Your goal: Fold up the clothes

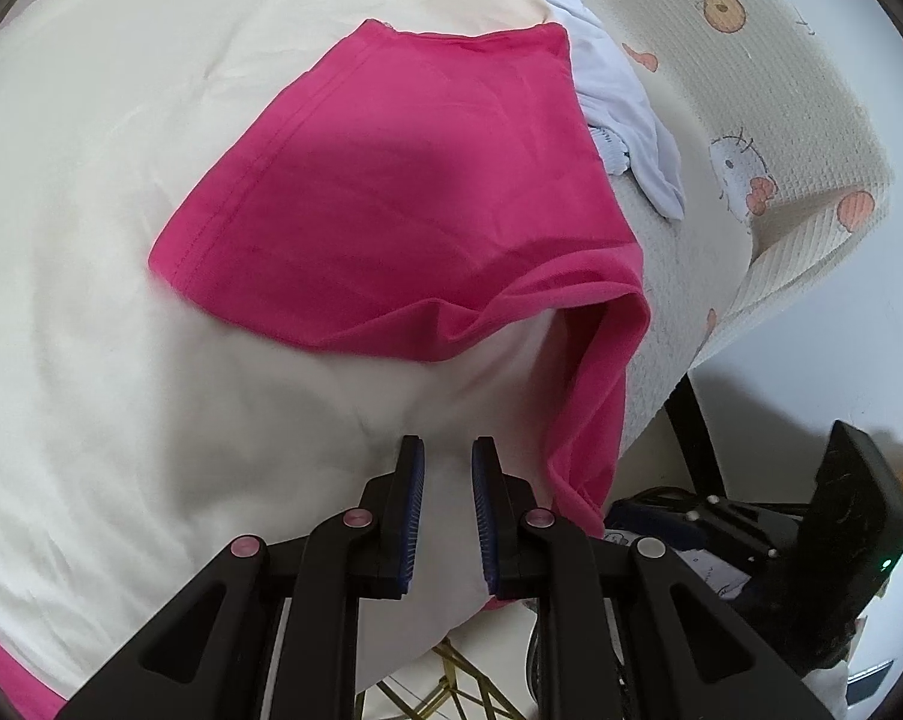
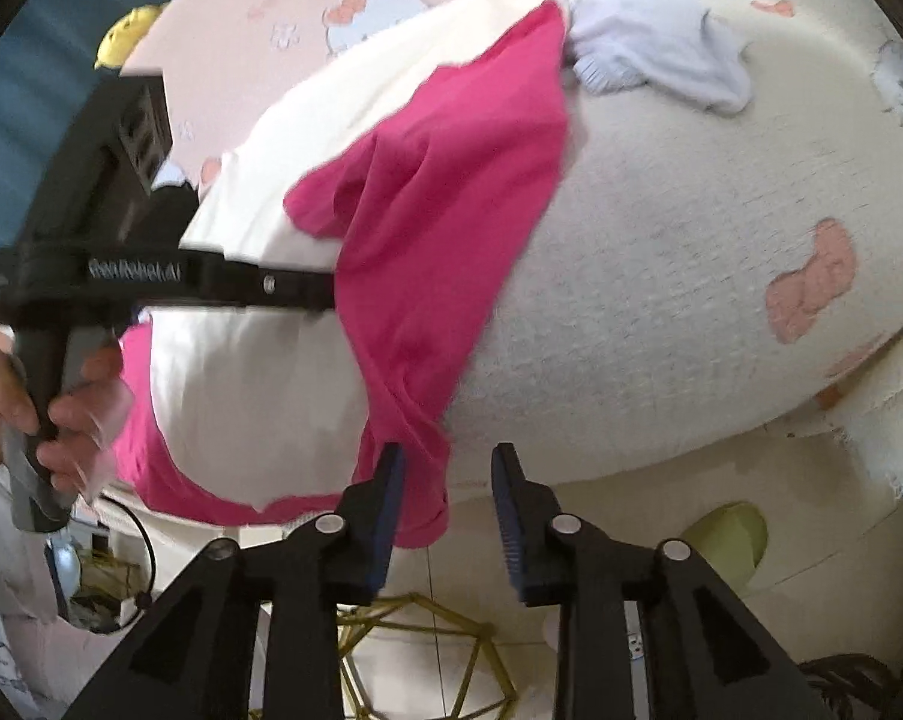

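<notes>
A pink garment [image 1: 403,192] lies spread on a cream cloth [image 1: 121,240] over the bed. One end of it hangs off the near edge [image 1: 589,420]. My left gripper [image 1: 448,450] is open above the cream cloth, just left of that hanging end, with nothing between its fingers. In the right wrist view the pink garment [image 2: 439,210] droops down, and its lowest end sits inside my open right gripper [image 2: 448,456], against the left finger. A hand [image 2: 61,414] holds the left gripper [image 2: 325,300], whose tips reach the pink cloth's edge.
A pale white garment [image 2: 661,54] lies crumpled at the back. The textured bedspread [image 2: 661,300] has cartoon cat prints. Below the bed edge are a gold wire frame [image 2: 427,630], a green slipper [image 2: 727,534] and a black leg [image 1: 697,432].
</notes>
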`<state>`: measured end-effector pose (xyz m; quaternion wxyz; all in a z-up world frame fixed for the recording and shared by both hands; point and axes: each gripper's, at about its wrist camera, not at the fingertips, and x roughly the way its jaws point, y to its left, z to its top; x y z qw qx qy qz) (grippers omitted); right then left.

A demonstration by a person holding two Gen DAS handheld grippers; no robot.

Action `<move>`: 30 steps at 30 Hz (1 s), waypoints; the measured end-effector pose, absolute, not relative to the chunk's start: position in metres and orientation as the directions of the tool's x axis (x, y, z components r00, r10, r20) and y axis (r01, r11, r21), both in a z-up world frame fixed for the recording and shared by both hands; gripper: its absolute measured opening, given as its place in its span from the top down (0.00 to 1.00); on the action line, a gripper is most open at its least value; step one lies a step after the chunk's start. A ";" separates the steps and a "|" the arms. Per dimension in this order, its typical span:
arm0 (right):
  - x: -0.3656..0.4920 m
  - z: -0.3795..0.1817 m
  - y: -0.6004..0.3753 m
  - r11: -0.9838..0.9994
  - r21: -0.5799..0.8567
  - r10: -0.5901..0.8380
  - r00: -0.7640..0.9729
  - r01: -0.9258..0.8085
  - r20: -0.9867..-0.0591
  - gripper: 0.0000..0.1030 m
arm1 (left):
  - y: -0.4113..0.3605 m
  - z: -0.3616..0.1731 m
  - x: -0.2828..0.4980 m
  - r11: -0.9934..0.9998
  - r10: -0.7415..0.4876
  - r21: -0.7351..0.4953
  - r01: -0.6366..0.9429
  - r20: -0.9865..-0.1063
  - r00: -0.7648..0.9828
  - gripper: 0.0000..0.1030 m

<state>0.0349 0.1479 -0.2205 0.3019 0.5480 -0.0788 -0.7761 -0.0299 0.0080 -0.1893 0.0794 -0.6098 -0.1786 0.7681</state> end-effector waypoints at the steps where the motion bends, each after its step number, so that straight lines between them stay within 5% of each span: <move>1: 0.036 -0.222 0.147 -0.798 0.457 -0.560 -0.204 0.393 -0.803 0.72 | 0.009 -0.190 -0.031 -0.923 0.341 -0.372 0.096 -0.908 -0.246 0.86; 6: 0.041 -0.223 0.144 -0.770 0.468 -0.585 -0.188 0.433 -0.789 0.74 | 0.004 -0.189 -0.034 -0.896 0.369 -0.415 0.160 -0.893 -0.257 0.86; 9: 0.043 -0.218 0.141 -0.761 0.470 -0.595 -0.192 0.447 -0.780 0.87 | -0.003 -0.188 -0.032 -0.857 0.424 -0.475 0.200 -0.871 -0.248 0.86; 26: 0.049 -0.198 0.118 -0.712 0.482 -0.638 -0.184 0.511 -0.748 0.88 | 0.004 -0.179 -0.023 -0.803 0.512 -0.561 0.203 -0.823 -0.247 0.85; 30: 0.044 -0.201 0.106 -0.713 0.472 -0.627 -0.169 0.519 -0.761 0.88 | 0.008 -0.185 -0.023 -0.793 0.529 -0.570 0.215 -0.819 -0.222 0.72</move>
